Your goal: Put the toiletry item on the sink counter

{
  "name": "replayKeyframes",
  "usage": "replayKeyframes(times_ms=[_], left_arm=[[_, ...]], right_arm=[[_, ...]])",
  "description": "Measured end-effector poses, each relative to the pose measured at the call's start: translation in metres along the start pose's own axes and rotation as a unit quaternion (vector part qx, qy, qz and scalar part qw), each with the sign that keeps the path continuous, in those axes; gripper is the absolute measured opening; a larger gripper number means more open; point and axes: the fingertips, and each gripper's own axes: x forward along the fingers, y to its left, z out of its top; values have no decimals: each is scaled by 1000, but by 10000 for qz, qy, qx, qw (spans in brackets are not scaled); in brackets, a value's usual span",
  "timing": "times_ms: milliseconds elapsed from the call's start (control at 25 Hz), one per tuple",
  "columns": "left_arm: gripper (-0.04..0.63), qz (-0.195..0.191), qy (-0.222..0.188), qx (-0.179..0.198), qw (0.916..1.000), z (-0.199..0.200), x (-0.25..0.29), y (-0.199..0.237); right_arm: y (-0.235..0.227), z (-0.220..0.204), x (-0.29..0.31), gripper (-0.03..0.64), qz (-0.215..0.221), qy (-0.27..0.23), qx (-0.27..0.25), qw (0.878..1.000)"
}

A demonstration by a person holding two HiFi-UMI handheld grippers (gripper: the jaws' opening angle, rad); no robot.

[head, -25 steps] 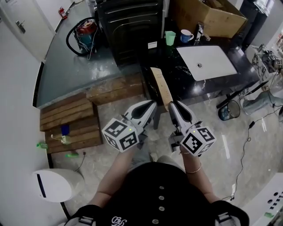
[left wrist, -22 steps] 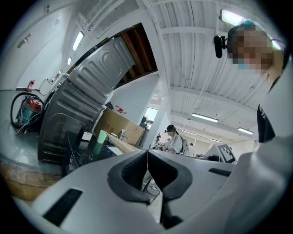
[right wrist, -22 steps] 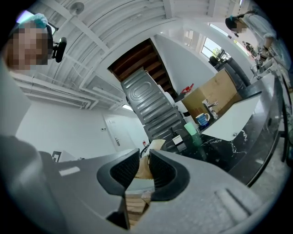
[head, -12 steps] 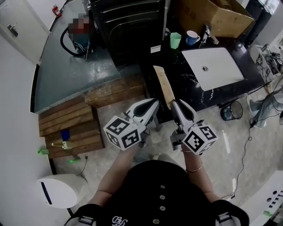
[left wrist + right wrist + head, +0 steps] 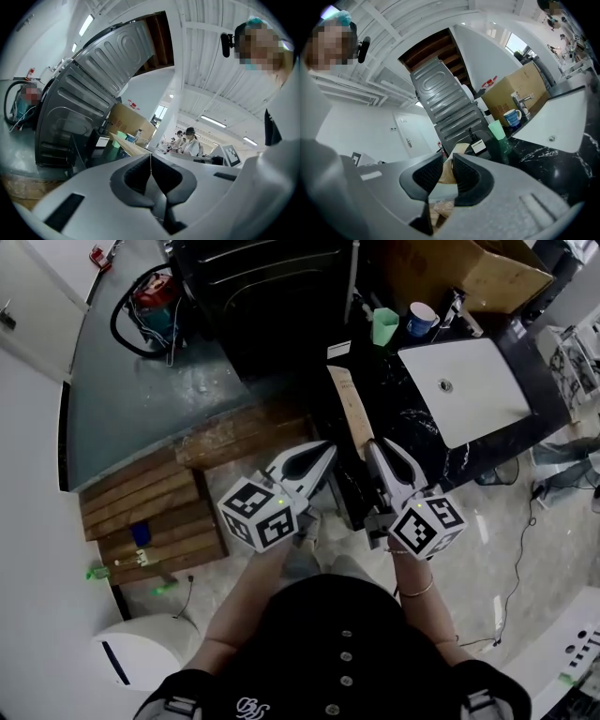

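Note:
A black marble counter with a white sink basin lies ahead. At its back stand a green cup, a blue-and-white mug and a dark pump bottle with a white label. A tan wooden board forms the counter's near end. My right gripper hovers at that board's near tip. Its jaws stand a narrow gap apart, and the tan wood shows through the gap. My left gripper hangs beside it, its jaws closed together on nothing.
A dark ribbed metal machine stands left of the counter, and a cardboard box sits behind the faucet. A red vacuum with a hose, wooden steps and a white bin are at the left.
Both grippers have drawn closer to the counter's wooden end, and the view has shifted toward the sink. The jaws look the same as before.

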Motion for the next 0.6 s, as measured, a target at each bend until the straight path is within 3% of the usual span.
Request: replayKeyframes(times_ms=[600], left_arm=[[12,-101,419,-396,9983,-12,29,65]], right_arm=[[-33,-20,59,63,-450,469,-131,9978]])
